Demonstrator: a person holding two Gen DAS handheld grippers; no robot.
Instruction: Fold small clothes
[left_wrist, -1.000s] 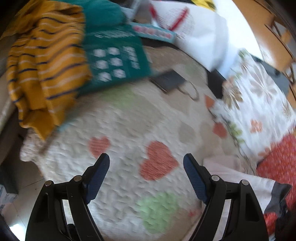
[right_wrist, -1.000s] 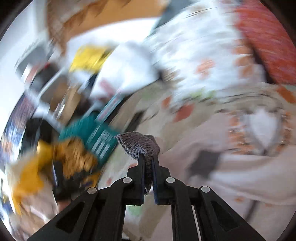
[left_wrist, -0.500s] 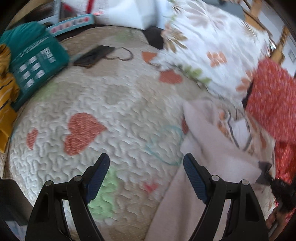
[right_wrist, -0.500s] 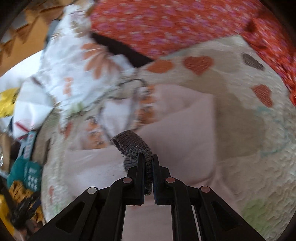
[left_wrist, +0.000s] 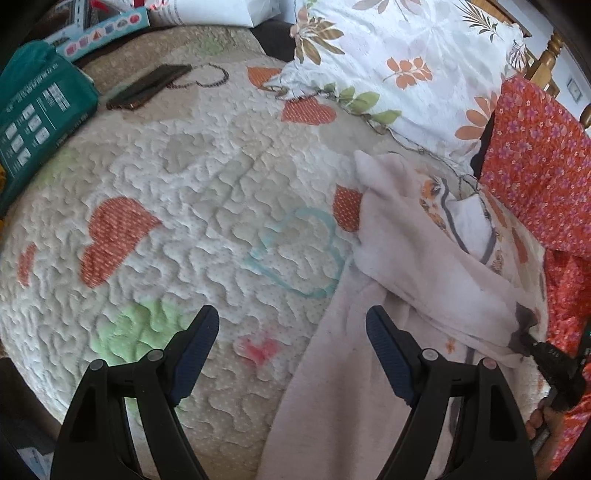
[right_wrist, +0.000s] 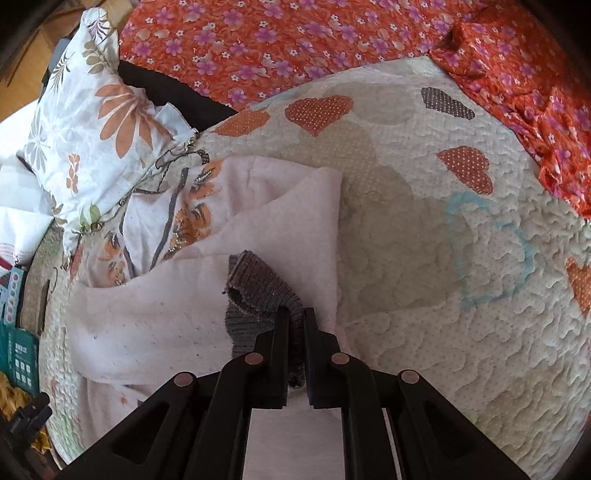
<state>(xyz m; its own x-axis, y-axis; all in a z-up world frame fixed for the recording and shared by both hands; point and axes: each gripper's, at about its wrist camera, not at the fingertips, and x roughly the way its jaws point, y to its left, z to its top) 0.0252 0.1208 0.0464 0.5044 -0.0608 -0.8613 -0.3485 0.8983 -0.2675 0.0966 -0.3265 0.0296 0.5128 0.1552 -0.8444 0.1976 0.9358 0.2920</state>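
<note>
A pale pink garment (left_wrist: 413, 269) with an orange-and-grey print lies partly folded on a quilted heart-pattern bedspread (left_wrist: 207, 206); it also shows in the right wrist view (right_wrist: 258, 236). My right gripper (right_wrist: 295, 314) is shut on the garment's grey ribbed cuff (right_wrist: 258, 284) and holds it over the pink fabric. The same gripper shows at the right edge of the left wrist view (left_wrist: 522, 338). My left gripper (left_wrist: 291, 332) is open and empty, just above the bedspread at the garment's left edge.
A floral pillow (left_wrist: 406, 62) and an orange flowered cloth (left_wrist: 539, 158) lie behind the garment. A teal package (left_wrist: 33, 118), a dark phone (left_wrist: 147, 86) with a bead chain and a white bag sit at the far left. The bed edge drops off below left.
Both views swung from the cluttered left side toward the garment. My right gripper carried the grey cuff across and down over the pink fabric. My left gripper stayed open.
</note>
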